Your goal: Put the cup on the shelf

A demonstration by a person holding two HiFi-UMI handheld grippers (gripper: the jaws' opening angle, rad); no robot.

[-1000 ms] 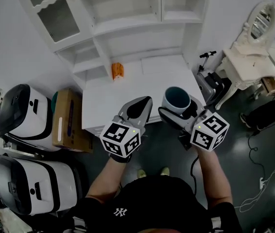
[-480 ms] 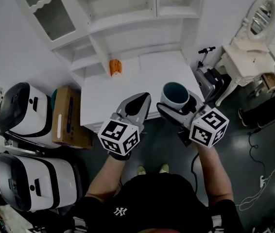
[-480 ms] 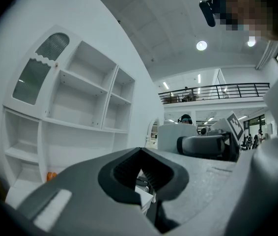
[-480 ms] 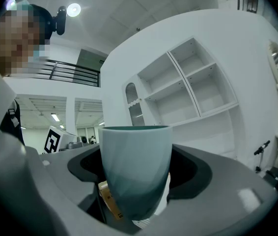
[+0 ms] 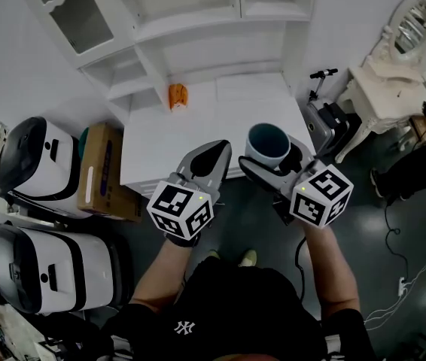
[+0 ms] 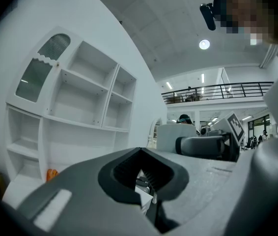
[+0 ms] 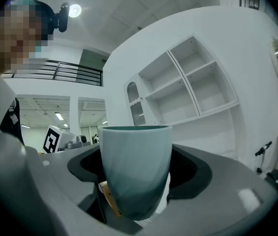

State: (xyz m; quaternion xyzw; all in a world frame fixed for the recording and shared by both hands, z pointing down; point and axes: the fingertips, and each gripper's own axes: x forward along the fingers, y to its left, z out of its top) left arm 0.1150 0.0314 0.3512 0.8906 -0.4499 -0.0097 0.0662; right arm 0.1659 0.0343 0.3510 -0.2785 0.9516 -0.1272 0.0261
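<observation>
Right tongs point(image 5: 275, 162) point(image 7: 136, 183) are clamped on the cup point(image 5: 268, 143) point(image 7: 136, 166), which is held upright in the air at the front edge of the desk point(image 5: 198, 138). Left tongs point(image 5: 214, 156) point(image 6: 146, 183) are closed on nothing, beside the right. The shelf point(image 5: 198, 22) stands behind the desk. An orange object point(image 5: 177, 95) sits at the desk's rear.

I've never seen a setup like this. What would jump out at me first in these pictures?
Most striking is the teal cup, held upright in the right gripper near the white table's front edge. Beside it the left gripper is shut and empty. Beyond stands a white shelf unit, with a small orange object on the table at its foot.
</observation>
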